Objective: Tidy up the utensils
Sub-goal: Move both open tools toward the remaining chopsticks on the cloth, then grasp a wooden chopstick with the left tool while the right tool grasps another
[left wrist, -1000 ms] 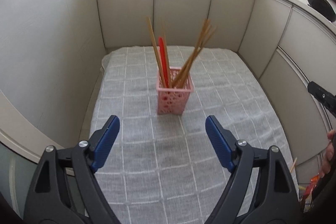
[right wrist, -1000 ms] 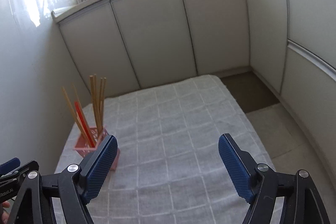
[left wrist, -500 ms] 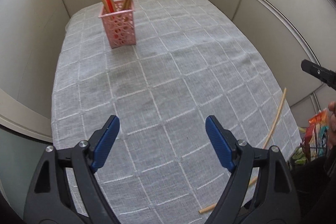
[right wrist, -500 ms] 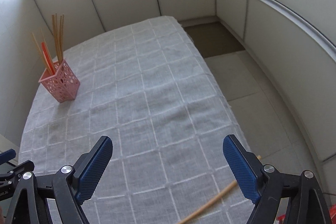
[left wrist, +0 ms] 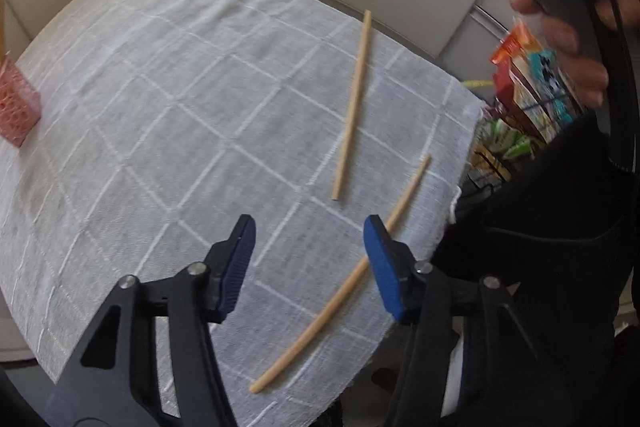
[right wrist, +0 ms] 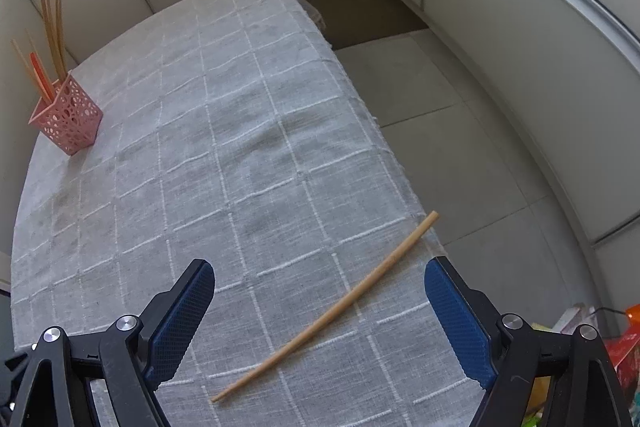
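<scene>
Chopsticks lie loose on the checked cloth [left wrist: 168, 99]: the nearer chopstick [left wrist: 340, 291] runs under the left gripper [left wrist: 308, 247], whose half-spread jaws have just been closing, empty. The right gripper [right wrist: 320, 291] gapes wide above the farther chopstick [right wrist: 328, 311]. Well beyond stands the pink basket [right wrist: 68, 121], holding more sticks.

A table draped in a grey checked cloth [right wrist: 248, 131] carries everything. A pink perforated holder [right wrist: 68, 121] stands far beyond the right gripper's left finger. One chopstick [right wrist: 328, 311] lies slantwise between that gripper's fingers. Another chopstick [left wrist: 344, 291], possibly slightly overhanging the edge, passes under the left gripper's right finger.
</scene>
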A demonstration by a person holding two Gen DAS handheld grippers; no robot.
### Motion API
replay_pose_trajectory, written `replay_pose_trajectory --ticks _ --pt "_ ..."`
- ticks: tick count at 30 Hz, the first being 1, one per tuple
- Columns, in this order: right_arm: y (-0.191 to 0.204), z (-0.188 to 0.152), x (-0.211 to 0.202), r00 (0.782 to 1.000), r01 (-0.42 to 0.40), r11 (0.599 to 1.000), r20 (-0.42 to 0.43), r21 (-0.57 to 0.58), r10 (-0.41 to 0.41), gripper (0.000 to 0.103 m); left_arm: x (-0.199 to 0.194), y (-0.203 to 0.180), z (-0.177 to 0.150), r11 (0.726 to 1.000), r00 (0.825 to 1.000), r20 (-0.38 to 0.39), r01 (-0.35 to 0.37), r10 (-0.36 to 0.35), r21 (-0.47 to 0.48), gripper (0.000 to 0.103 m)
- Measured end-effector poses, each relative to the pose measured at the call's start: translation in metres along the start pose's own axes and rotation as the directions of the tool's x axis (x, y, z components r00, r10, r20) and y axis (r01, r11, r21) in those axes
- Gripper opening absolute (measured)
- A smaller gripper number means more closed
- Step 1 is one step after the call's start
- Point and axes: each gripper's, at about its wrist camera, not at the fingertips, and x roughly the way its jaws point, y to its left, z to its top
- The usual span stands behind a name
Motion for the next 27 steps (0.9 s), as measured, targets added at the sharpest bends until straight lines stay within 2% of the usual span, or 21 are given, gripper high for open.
replay_pose_trajectory --ticks 2,4,8,16,18,22,27 --pt "-0.005 -0.003 0.000 1.000 0.002 1.000 0.002 -0.002 -0.002 0.090 0.011 -0.013 -0.001 0.998 0.999 -0.030 0.041 -0.039 0.039 0.043" --pt "-0.010 -0.006 0.000 1.000 0.008 1.000 0.003 -0.002 -0.008 0.090 0.020 -0.023 -0.003 0.995 0.996 -0.056 0.071 -0.067 0.063 0.038" --pt "-0.023 -0.009 0.003 1.000 0.016 0.999 -0.011 0.030 -0.016 0.090 0.032 -0.037 -0.004 0.992 0.993 -0.088 0.082 -0.073 0.100 0.031" --pt "-0.040 -0.009 0.013 0.998 -0.015 0.993 -0.051 0.119 0.021 0.090 0.045 -0.044 -0.005 0.991 0.993 -0.115 0.043 -0.028 0.127 0.016" --pt "-0.040 -0.010 0.016 0.998 -0.015 0.992 -0.057 0.128 0.023 0.090 0.044 -0.043 -0.005 0.992 0.994 -0.111 0.036 -0.023 0.121 0.016" --pt "-0.038 -0.009 0.020 0.998 -0.013 0.992 -0.064 0.127 0.021 0.090 0.043 -0.041 -0.007 0.992 0.994 -0.108 0.025 -0.012 0.120 0.009" --pt "-0.039 -0.005 0.029 0.996 -0.006 0.991 -0.083 0.134 0.017 0.090 0.032 -0.029 -0.008 0.997 0.996 -0.087 0.027 -0.020 0.074 0.008"
